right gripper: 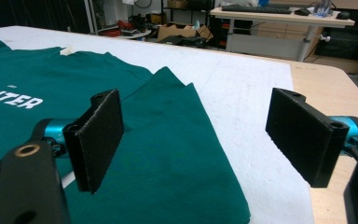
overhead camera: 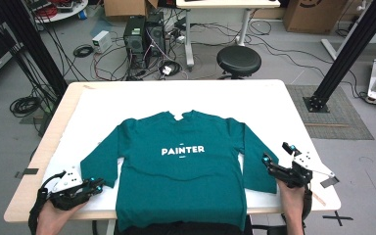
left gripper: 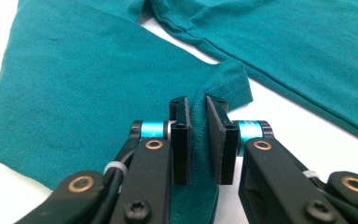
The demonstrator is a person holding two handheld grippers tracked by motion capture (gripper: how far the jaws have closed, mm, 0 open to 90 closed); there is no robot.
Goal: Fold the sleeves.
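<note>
Left hand [overhead camera: 54, 215]: enters from bottom edge at table's near left corner, palm under tool, forearm angled inward. Left gripper [overhead camera: 99, 185]: held low and near level, pointed right toward the shirt's left sleeve [overhead camera: 100, 159]. Jaws nearly together, pads pinching a raised fold of the sleeve cuff [left gripper: 223, 81].

Teal shirt [overhead camera: 181, 166]: spread flat, front up, on the white table [overhead camera: 274, 105]; collar toward the far side, hem at near edge, both sleeves laid out to the sides.

Right hand [overhead camera: 293, 196]: rises from bottom edge near right corner, wrist upright. Right gripper [overhead camera: 276, 155]: raised above right sleeve [right gripper: 168, 140], tilted toward far left. Jaws spread wide, nothing gripped; sleeve edge beneath.
</note>
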